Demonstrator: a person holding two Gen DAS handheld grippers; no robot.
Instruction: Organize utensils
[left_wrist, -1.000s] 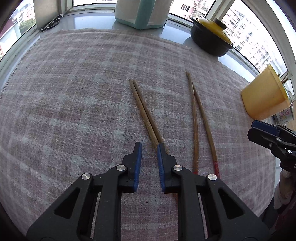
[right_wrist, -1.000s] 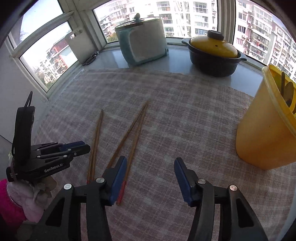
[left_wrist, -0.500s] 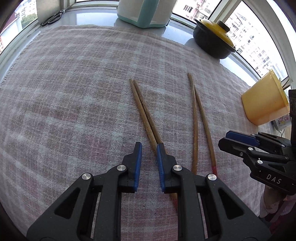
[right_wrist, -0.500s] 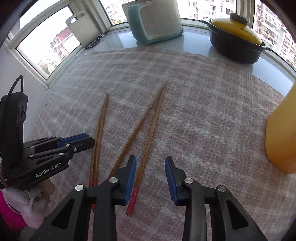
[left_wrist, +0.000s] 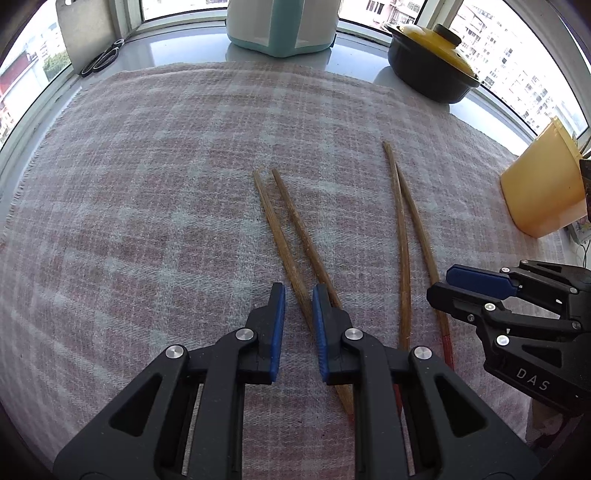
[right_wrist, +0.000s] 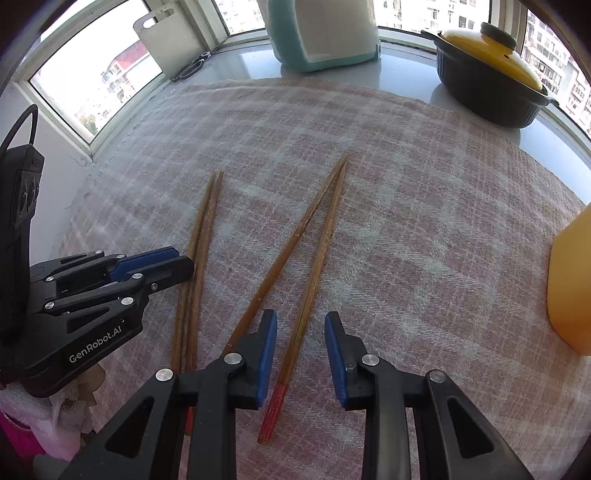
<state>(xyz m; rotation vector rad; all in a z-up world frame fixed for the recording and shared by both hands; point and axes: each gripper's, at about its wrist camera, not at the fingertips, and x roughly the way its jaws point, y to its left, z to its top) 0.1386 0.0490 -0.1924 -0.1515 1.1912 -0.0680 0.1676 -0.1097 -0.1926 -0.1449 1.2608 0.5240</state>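
Two black blue-padded grippers bear writing: left gripper (right_wrist: 177, 260) "GenRobot.AI", narrowly parted astride a brown wooden chopstick (left_wrist: 284, 254); right gripper (left_wrist: 448, 284) "DAS", closing, unclamped, around a red-tipped chopstick (right_wrist: 314, 273).

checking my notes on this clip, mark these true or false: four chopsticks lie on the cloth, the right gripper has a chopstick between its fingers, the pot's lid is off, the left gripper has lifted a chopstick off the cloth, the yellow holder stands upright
1. Four chopsticks lie on the checked cloth. True: a left pair and a right pair.
2. The right gripper has a chopstick between its fingers. True: one red-tipped chopstick lies in the gap; the jaws have just been closing, pads not yet pressing.
3. The black pot has its lid off. False: its yellow lid is on.
4. The left gripper has lifted a chopstick. False: all lie flat on the cloth.
5. The yellow holder stands upright. True.
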